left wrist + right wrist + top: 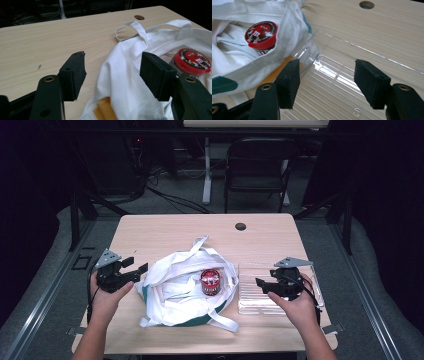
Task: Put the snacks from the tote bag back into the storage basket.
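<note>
One jar (210, 281) with a red lid sits upright in the open mouth of the white cloth bag (170, 270), near the bag's middle and a little toward its right side. The bag lies slumped on the table (175, 227), with its straps (126, 26) thrown loose around it.

I think the main risk is the soft cloth. If a gripper comes down into the bag for the jar, a fold or a strap may get pinched together with it, and then the whole bag will lift or drag. The jar is round and smooth, so a grip that is off-centre could let it tip over and roll deeper into the folds. The clear tray (250, 306), touching the right edge of the bag, looks light, and a push from the hand above it could make it slide.

The left gripper (137, 266) is at the left edge of the bag. Its jaws stand well apart and press on nothing; the cloth lies just beyond them. The right gripper (261, 284) hovers over the tray, to the right of the bag. Its jaws also show a clear gap and hold nothing.
</note>
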Demonstrator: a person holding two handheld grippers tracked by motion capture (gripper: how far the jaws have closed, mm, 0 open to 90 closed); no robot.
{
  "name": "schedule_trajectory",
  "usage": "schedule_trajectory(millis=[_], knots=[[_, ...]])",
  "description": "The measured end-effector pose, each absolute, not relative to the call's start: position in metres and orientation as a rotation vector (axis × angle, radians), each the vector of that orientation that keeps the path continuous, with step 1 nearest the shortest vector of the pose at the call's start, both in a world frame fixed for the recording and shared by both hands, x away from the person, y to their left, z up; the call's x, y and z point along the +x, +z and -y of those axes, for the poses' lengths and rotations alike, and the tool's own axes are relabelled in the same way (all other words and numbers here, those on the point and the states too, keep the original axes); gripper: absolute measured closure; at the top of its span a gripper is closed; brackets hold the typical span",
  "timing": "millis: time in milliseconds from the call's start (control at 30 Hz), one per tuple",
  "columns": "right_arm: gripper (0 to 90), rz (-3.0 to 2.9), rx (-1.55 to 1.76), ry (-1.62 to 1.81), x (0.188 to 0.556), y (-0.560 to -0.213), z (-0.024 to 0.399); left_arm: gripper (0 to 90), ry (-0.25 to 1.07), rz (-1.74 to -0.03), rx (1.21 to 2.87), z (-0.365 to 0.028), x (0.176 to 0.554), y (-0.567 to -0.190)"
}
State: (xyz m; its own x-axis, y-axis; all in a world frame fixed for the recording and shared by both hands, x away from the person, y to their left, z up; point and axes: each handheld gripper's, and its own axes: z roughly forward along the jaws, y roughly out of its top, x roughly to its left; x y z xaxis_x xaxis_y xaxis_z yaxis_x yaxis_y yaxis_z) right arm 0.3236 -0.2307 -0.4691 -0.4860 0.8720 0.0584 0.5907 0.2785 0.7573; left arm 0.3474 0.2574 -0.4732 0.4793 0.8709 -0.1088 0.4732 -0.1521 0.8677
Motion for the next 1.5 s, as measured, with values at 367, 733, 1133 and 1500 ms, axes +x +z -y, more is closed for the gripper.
schedule_trajectory(millis=[367, 733, 1133, 1500], knots=[[36.3, -2.258, 1.242, 1.088, 0.334, -0.457, 0.207, 37.2, 0.539, -1.135, 1.790, -0.258, 0.347, -0.473], [34.9, -2.314, 1.184, 1.097, 0.343, -0.447, 0.191, 37.2, 0.542, -1.131, 1.789, -0.258, 0.347, -0.471], [31.1, -2.428, 1.123, 1.072, 0.354, -0.441, 0.165, 37.2, 0.540, -1.133, 1.790, -0.257, 0.347, -0.472], [27.2, -2.566, 1.035, 1.004, 0.365, -0.433, 0.127, 37.2, 0.543, -1.129, 1.785, -0.258, 0.346, -0.470]])
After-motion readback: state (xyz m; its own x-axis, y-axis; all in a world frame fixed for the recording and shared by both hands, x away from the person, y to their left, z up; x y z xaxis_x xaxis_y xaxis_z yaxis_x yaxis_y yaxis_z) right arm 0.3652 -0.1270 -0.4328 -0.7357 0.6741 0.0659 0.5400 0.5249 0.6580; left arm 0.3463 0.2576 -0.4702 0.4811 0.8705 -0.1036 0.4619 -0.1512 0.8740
